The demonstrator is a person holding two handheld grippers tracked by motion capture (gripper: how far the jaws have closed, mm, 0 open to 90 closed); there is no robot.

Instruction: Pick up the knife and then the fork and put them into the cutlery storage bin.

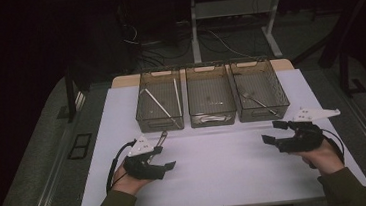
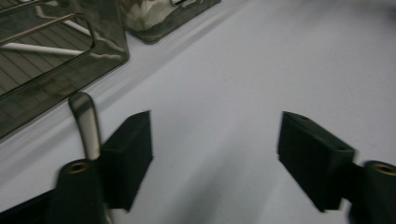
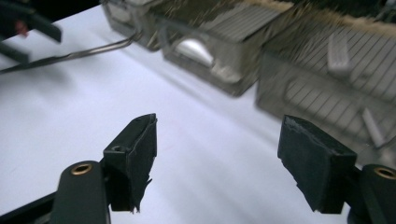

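Fingers first: the left gripper (image 1: 161,157) sits lower left of the high view with its fingers (image 2: 128,156) parted fairly wide and nothing pressed between the pads. The piece I'm after, a metal utensil handle (image 2: 86,123), lies just outside the left-hand finger in the left gripper view, right beside it, not in the gap. In the high view that utensil (image 1: 162,136) pokes up and to the right from the gripper toward the trays, so its long axis runs roughly along the way the fingers point. I reckon the next move needs a small sideways shift to get the handle between the pads.

Right gripper (image 1: 274,131) is at lower right of the high view, fingers also apart and empty, well apart from the utensil. So the left hand is clearly the nearer one.

Further out, three mesh trays sit in a row at the top of the white worktop (image 1: 217,170): left tray (image 1: 159,100) with a couple of long thin sticks, middle tray (image 1: 210,95), right tray (image 1: 260,88) with what looks like a fork. The left tray's front wall is near the utensil tip, so that's the thing to bump.
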